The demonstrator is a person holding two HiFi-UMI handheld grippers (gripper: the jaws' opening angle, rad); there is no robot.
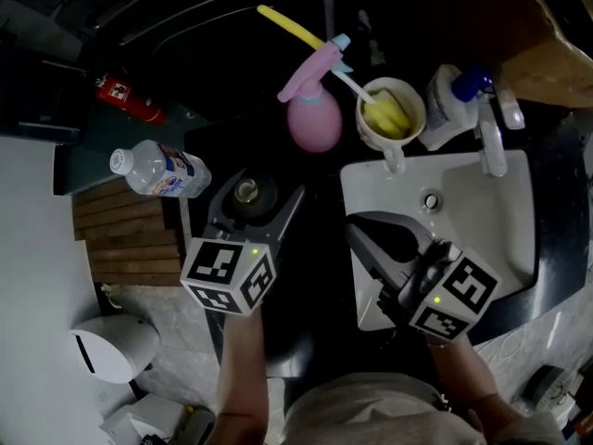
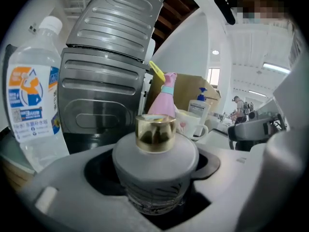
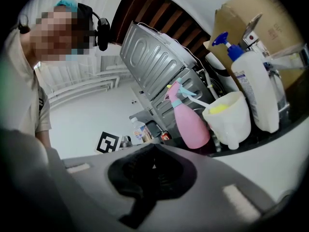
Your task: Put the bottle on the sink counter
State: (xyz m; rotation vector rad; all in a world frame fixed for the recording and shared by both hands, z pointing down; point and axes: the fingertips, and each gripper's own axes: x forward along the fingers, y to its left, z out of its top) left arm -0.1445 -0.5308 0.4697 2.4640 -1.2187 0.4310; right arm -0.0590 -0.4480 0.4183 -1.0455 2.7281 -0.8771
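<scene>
Clamping on the waist of a small frosted bottle [image 2: 155,153] with a gold cap, the left gripper [image 1: 256,191] is pressing its fingers [image 2: 58,192] against both sides of the body, and the bottle is standing upright between them. The right gripper [image 1: 361,233] is hanging with its fingers closed together and nothing between them, over the near left corner of the white sink basin [image 1: 491,211].

The step in hand is looking like the placing itself. The bottle is sitting over the dark sink counter [image 1: 320,202], just left of the basin (whether its base is touching the counter, no view is showing). The next move is probably calling for a settled base, then an even parting of the fingers without nudging the bottle sideways.

Just left of the left fingers, a clear plastic water bottle [image 1: 162,170] is standing, apparently upright, above wooden slats [image 1: 125,235]. Beyond the fingertips, a pink spray bottle [image 1: 315,119] is standing. To its right are sitting a white mug [image 1: 391,109] holding a yellow brush and a white pump bottle [image 1: 449,100] with a blue head. Farther off, a ribbed metal panel [image 2: 106,57] and a cardboard box [image 1: 547,44] are closing in the room.
</scene>
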